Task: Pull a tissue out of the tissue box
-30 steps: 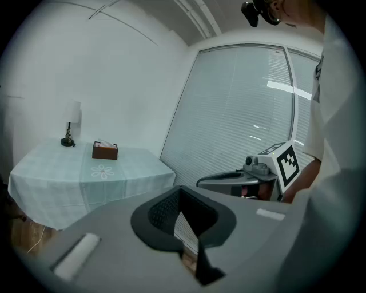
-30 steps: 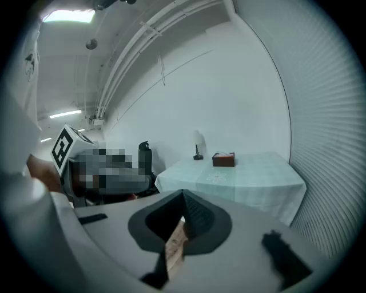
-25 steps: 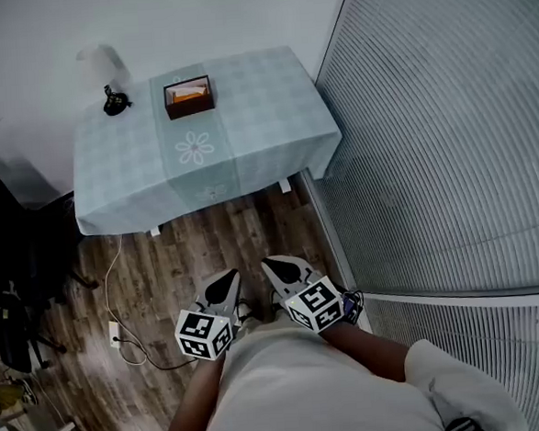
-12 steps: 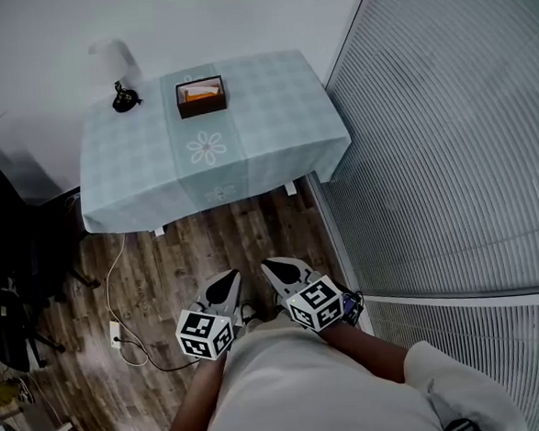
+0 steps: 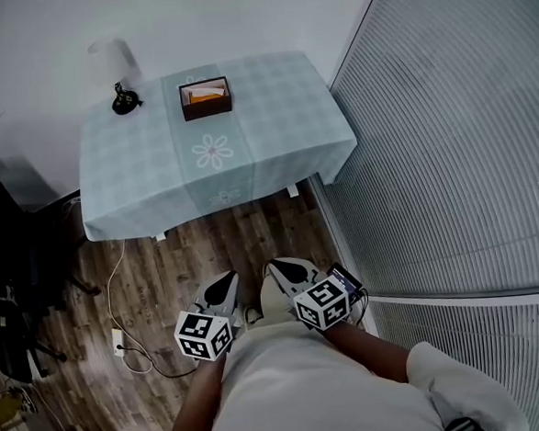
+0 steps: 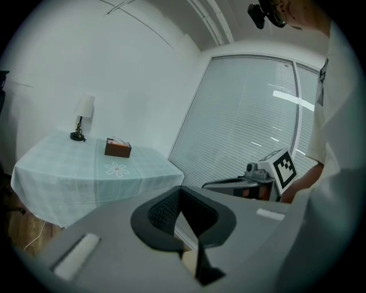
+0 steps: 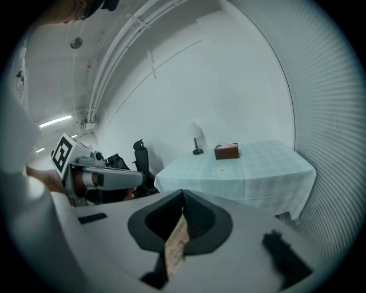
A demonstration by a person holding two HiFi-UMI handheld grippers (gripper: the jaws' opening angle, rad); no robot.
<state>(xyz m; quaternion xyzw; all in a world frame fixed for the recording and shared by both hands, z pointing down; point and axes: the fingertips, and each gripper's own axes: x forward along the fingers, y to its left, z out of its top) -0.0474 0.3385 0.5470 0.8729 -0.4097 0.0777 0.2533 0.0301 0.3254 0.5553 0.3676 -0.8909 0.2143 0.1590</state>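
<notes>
One ribbed blind wall fills our three o'clock side, and wooden floor lies beneath us. At twelve o'clock stands the cloth-covered table. Our left gripper and right gripper, both closed and empty, are well apart from the tissue box on the table's far half. A lamp stands at the box's ten o'clock.
</notes>
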